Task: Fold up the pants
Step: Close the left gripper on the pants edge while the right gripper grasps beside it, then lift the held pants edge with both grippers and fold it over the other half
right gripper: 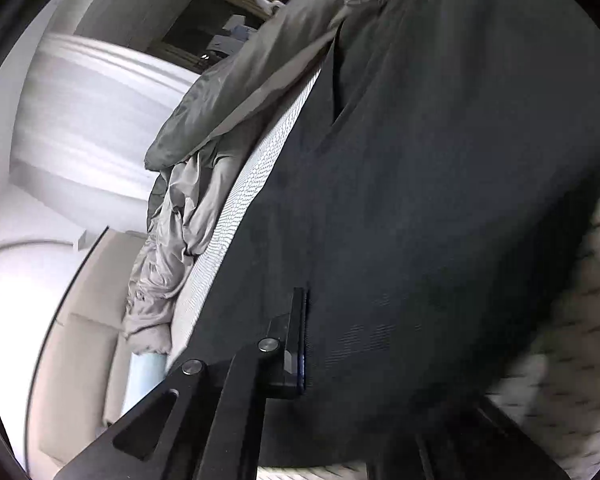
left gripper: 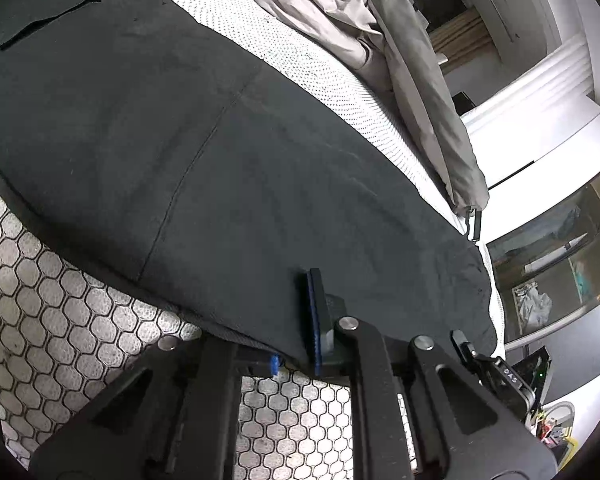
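Left wrist: left claw (left gripper: 296,344) pinches pants (left gripper: 180,140) edge | right claw (right gripper: 316,340) clamps pants too

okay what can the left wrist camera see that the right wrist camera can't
Only the left wrist view shows the back pocket slit on the black pants, a seam running across them, the hexagon-patterned mattress cover in sharp focus, and cluttered shelves off to the side. Only the right wrist view shows a light blue item beside the bed and a beige padded surface. Both show the pants pinched at an edge by that camera's gripper, left gripper and right gripper, plus grey bedding bunched behind.
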`<action>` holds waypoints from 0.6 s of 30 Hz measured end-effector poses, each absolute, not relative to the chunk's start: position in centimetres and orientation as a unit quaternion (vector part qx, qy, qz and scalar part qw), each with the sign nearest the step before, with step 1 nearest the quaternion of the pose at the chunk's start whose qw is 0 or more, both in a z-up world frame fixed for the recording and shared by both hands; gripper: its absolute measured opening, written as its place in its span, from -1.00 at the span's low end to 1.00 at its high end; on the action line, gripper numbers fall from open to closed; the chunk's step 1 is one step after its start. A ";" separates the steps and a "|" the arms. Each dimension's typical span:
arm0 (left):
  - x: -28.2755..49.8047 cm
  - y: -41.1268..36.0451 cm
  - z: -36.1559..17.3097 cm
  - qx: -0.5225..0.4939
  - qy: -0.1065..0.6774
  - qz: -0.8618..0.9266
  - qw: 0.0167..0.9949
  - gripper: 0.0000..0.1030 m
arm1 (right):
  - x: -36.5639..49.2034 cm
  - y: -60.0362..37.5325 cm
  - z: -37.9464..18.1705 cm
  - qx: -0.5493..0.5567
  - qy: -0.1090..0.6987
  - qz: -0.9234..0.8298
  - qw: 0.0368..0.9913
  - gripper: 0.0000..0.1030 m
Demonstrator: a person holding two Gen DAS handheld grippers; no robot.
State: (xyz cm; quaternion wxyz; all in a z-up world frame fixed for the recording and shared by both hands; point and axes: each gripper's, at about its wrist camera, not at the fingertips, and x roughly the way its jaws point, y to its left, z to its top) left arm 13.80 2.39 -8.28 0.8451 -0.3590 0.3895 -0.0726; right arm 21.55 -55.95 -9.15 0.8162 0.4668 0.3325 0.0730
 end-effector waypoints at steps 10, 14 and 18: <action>14.0 2.4 -8.5 -0.357 0.390 -0.071 0.846 -0.81 | 25.5 -59.7 -9.5 0.507 0.351 0.045 0.786 -0.89; 14.1 2.2 -8.5 -0.351 0.390 -0.070 0.849 -0.81 | 23.6 -61.2 -9.1 0.477 0.341 0.057 0.808 -0.91; 14.1 2.1 -8.6 -0.347 0.387 -0.070 0.851 -0.81 | 23.0 -62.7 -9.1 0.499 0.342 0.069 0.793 -0.90</action>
